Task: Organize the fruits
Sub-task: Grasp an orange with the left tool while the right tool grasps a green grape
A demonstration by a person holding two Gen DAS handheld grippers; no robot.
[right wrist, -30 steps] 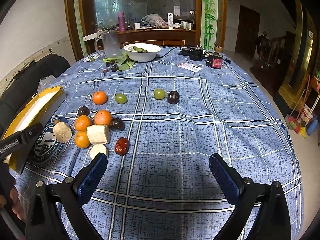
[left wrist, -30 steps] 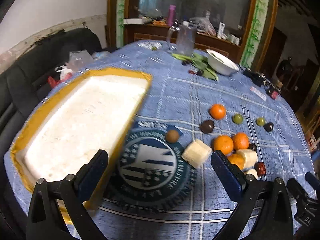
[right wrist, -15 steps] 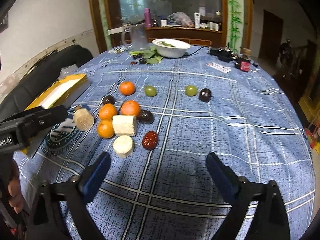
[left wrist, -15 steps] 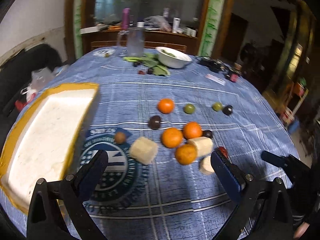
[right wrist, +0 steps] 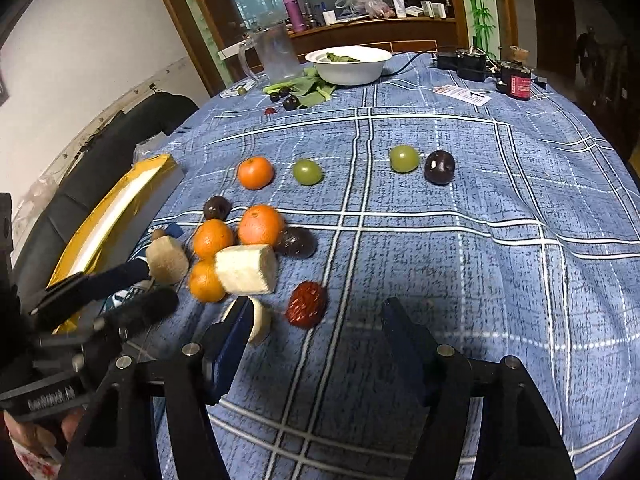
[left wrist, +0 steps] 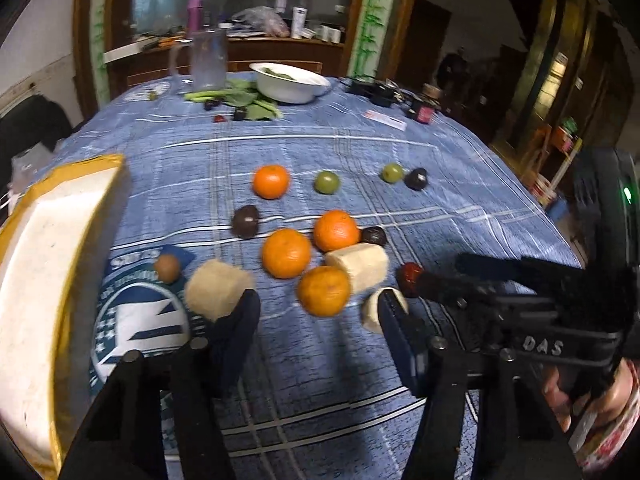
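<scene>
Fruits clustered mid-table on blue cloth, beside yellow-rimmed tray. Left gripper and right gripper both unclenched, jaws just closing, grasping nothing. Risks: grippers collided over crowded pile; nearest orange rolled if nudged; red date slipped from pinch

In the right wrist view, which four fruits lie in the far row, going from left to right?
Orange → green fruit → second green fruit → dark purple fruit.

My jaws, just closing, hover apart and empty over the blue cloth, a red date just beyond them at lower centre.
</scene>
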